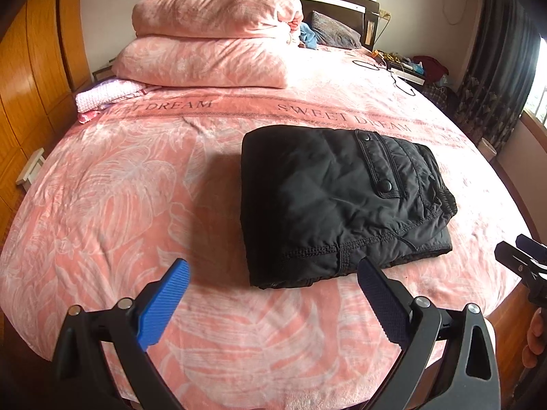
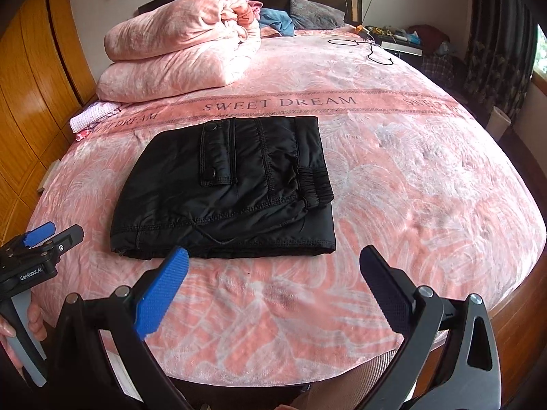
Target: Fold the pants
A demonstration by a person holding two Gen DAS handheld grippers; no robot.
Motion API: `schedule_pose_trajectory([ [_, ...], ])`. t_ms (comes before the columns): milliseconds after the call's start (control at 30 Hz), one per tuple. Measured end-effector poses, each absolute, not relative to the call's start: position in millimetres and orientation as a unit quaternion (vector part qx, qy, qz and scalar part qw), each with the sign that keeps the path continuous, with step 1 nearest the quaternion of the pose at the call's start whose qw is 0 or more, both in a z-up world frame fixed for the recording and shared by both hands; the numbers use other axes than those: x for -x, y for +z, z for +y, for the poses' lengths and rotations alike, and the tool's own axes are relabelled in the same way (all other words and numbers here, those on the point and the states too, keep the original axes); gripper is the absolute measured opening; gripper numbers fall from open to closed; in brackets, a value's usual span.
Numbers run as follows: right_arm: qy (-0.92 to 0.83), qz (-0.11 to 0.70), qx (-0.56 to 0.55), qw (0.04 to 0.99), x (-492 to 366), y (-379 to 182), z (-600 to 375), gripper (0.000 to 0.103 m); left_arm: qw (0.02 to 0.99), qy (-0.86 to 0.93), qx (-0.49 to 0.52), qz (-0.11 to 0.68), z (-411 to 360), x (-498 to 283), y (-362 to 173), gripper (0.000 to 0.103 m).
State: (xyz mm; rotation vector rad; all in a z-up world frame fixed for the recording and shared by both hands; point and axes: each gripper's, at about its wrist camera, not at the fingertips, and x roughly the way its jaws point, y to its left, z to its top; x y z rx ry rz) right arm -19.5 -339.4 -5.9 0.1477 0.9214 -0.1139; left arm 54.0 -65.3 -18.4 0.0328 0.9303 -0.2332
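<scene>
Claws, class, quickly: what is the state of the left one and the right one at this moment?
Left claw: open, holding nothing, short of the folded black pants.
Right claw: open, holding nothing, also short of the pants.

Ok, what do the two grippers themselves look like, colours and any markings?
Both match. The left gripper and the right gripper each have a black frame with silver pivot bolts and two ribbed pads, one bright blue, one dark navy. In the right wrist view the left gripper carries white "GenRobot.AI" lettering above a grey handle. No cables or sleeves show.
</scene>
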Motion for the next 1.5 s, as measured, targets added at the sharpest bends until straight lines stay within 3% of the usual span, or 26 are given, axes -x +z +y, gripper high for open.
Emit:
schedule_pose_trajectory([
  [1500, -0.066, 0.464, -0.06, 0.881, 4.5, -15.3, -329.4, 0.1, 0.886, -0.089, -0.052, 0.451, -81.2, -61.1, -19.1, 0.099],
])
